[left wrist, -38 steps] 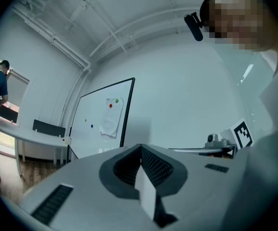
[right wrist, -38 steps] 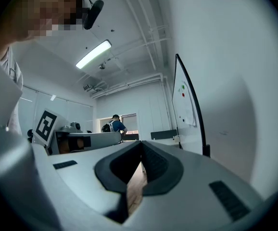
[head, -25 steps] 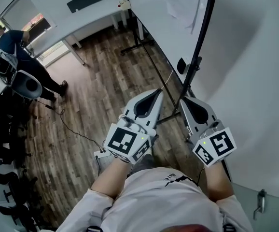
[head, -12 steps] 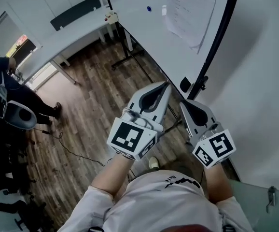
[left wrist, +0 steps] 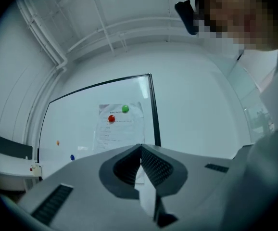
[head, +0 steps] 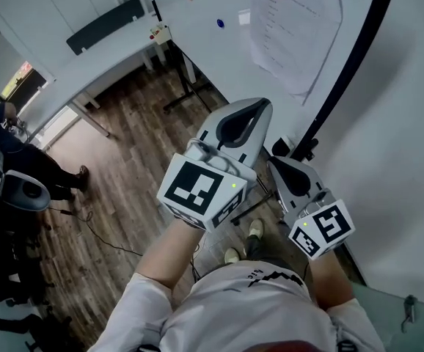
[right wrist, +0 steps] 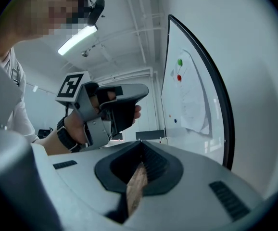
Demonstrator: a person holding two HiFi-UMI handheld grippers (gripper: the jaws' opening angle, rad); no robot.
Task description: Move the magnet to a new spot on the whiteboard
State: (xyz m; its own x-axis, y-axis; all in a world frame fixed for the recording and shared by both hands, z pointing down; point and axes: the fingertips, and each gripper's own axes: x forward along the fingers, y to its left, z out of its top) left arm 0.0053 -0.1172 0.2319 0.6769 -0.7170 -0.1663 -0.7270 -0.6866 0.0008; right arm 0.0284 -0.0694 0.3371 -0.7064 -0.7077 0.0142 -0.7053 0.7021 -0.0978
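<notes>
Four round magnets sat on the whiteboard (left wrist: 81,119). A red magnet (left wrist: 111,119) and a green magnet (left wrist: 125,109) pinned the top of a sheet of paper (left wrist: 119,134). Well apart from them, toward the lower left of the left gripper view, an orange magnet (left wrist: 58,142) and a blue magnet (left wrist: 72,157) clung to bare board. Nothing showed which of the four was the one to be moved.

The left gripper (left wrist: 141,146) faced the board almost square on, with its jaws closed tip to tip and nothing between them. In its own view the red and green magnets lay above the jaw tips and a little to the left. The orange and blue magnets lay farther left, at about the height of the tips. None was within reach.

The right gripper (right wrist: 141,143) also had its jaws closed and empty. It looked along the board rather than at it, so the board ran up the right side of its view.

In the head view the left gripper reached farther toward the board and looked the likelier one to take a magnet. Being round, the magnets had no long axis to line up with. The jaws would need to open and travel up and forward to close on one.
</notes>
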